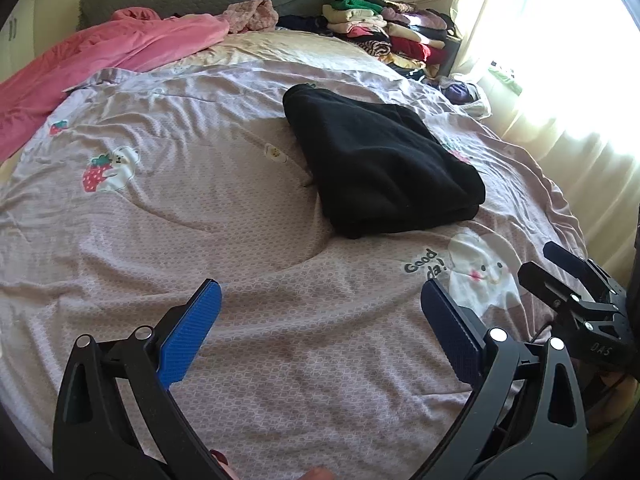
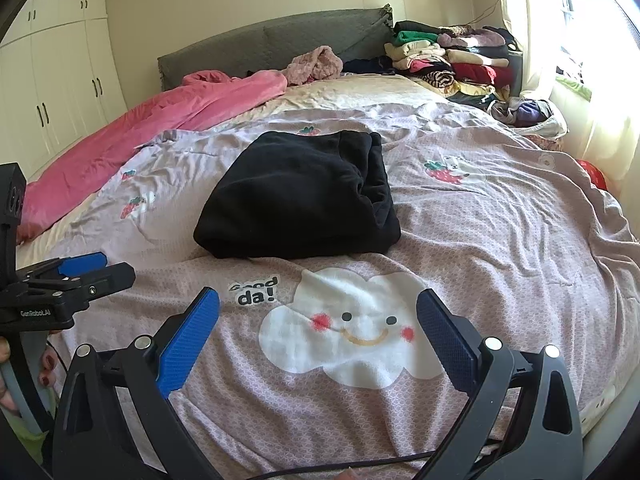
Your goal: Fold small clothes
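Cloud-print bedspread (image 2: pixel 460 208) wrinkled (sunlit); folded black garment (image 2: pixel 300 196) atop.

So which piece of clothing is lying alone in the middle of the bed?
The folded black garment. It sits alone on the lilac bedspread; the other clothes are stacked in a pile by the headboard.

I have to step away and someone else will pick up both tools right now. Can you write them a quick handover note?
Left tool: open, empty, hovering above the bedspread near the foot of the bed.
Right tool: open, empty, above the cloud print.
Black garment: lies folded into a compact bundle mid-bed, beyond both tools, neither touching it.
Done: this garment looks folded.
Left: probably move it to the stack of folded clothes by the headboard. The loose heap of clothes at the window side may hold the next piece.
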{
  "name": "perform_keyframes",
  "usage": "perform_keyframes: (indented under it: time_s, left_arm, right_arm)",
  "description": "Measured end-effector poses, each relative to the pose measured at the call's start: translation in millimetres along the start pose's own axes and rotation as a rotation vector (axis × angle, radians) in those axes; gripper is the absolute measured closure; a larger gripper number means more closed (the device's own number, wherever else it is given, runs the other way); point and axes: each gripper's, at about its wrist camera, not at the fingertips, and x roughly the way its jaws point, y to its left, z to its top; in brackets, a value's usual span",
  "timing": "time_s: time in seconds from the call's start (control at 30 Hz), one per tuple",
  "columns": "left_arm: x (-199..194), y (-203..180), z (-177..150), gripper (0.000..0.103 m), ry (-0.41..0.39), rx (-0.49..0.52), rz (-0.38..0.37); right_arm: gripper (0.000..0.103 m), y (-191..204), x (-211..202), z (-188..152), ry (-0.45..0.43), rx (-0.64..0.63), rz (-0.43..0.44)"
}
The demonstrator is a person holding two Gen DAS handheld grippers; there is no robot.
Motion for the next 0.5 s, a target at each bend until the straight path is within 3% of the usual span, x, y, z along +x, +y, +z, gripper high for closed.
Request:
perform_keyframes:
  time_s: [0.5]
  left_arm:
    - [-1.9, 0.7, -0.1, 0.01, 0.002, 0.004, 0.013]
  right_arm:
    - [0.005, -1.6, 3.1, -0.7, 0.003, 0.004, -0.008]
